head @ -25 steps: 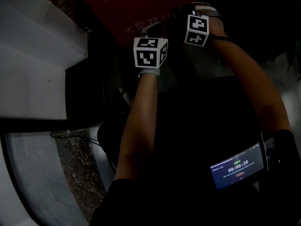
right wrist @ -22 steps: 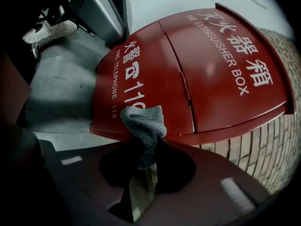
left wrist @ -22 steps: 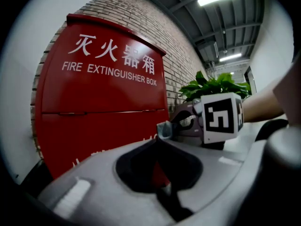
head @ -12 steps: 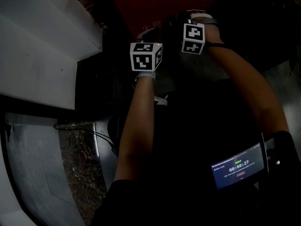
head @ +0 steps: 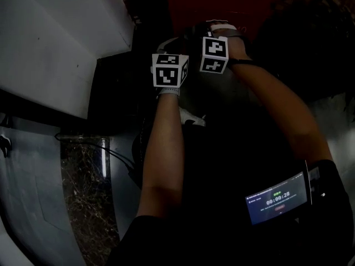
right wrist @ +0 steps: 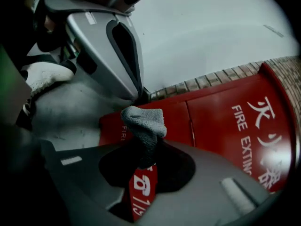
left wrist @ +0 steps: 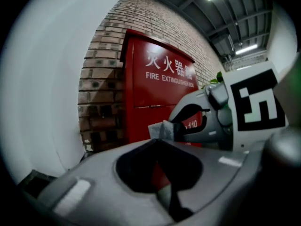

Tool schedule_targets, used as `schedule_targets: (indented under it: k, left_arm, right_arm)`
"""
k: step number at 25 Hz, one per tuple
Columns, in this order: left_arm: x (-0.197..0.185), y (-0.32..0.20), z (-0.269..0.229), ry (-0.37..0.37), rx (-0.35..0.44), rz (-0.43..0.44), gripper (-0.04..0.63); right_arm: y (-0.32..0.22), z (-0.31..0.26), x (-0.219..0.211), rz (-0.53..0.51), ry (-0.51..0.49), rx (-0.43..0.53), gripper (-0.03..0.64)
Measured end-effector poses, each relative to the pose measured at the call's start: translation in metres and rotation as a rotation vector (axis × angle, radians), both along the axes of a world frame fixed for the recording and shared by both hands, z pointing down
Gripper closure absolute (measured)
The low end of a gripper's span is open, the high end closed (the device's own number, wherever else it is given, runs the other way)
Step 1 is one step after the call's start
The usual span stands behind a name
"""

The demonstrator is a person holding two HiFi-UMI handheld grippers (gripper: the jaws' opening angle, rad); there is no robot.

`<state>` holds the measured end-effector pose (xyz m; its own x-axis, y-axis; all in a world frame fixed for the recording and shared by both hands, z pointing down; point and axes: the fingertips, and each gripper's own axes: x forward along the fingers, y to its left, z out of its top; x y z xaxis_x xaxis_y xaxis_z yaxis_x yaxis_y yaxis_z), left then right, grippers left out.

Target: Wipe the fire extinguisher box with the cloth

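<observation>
From where I stand, the weak spot is the grip. The right gripper [right wrist: 142,150] has its jaws clamped on only the lower tail of the grey cloth [right wrist: 143,122]. Most of the cloth stands up above them in a loose bunch. I reckon that once it drags across the fire extinguisher box [right wrist: 225,126], the friction could pull the tail out, or fold the wad back so that bare jaw scrapes the red paint. The other worry is crowding. The left gripper [left wrist: 175,202] hangs just beside the right one in front of the box, and a wide stroke might knock the two together.

The left gripper's jaws are drawn together with nothing between them, so it carries nothing. The right one is closed as tight as the cloth allows.

The cloth is held up in front of the box door and looks short of touching it, so wiping has not begun. Brick wall [left wrist: 101,84] flanks the box.
</observation>
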<state>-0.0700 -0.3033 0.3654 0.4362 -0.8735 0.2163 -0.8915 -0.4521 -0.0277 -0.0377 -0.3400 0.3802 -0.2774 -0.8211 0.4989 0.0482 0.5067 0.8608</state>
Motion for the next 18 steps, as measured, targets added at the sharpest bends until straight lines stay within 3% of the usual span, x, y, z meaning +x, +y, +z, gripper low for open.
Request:
schedule_targets:
  k: [12, 18]
  left_arm:
    - [-0.023, -0.012, 0.014, 0.129, -0.023, -0.054, 0.594]
    - [-0.018, -0.019, 0.021, 0.13, -0.036, -0.039, 0.594]
  right_arm:
    - [-0.006, 0.017, -0.036, -0.026, -0.023, 0.0, 0.545]
    - [-0.014, 0.024, -0.029, -0.015, -0.027, -0.007, 0.545]
